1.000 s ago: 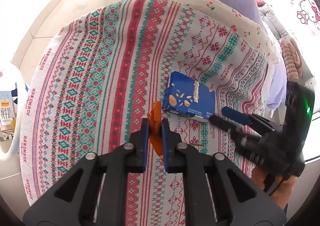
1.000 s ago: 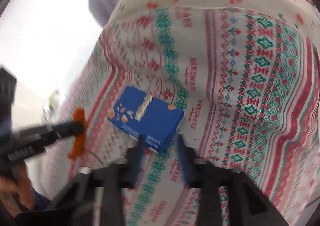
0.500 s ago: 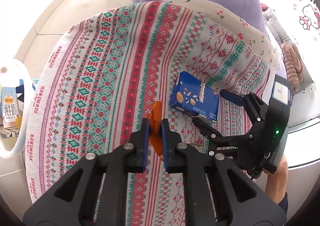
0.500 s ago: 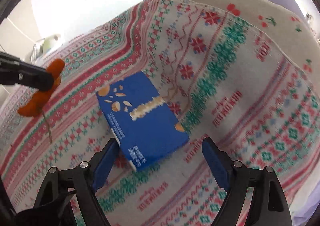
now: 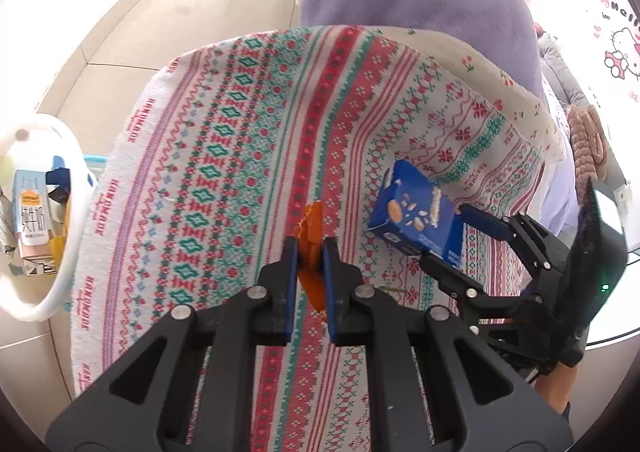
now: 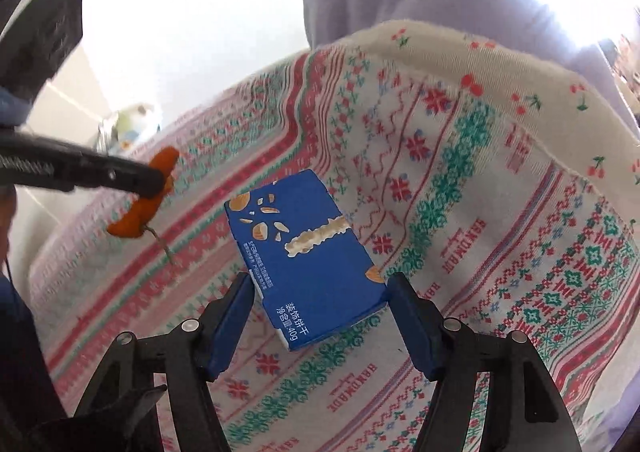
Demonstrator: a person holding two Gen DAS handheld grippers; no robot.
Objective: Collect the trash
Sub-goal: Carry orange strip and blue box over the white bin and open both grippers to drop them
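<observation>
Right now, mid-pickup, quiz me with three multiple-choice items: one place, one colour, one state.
1. Where is the blue box?
A. between the right hand-held gripper fingers
B. in the white bin
C. on the floor

2. What colour is the scrap in the left hand-held gripper?
A. green
B. orange
C. white

3. How is the left hand-held gripper?
A. wide open
B. out of view
C. shut on the scrap

Answers: 1 A, the closing blue fingers flank the box over the patterned cloth. 2 B, it shows orange in both views. 3 C, the pads pinch it.
</observation>
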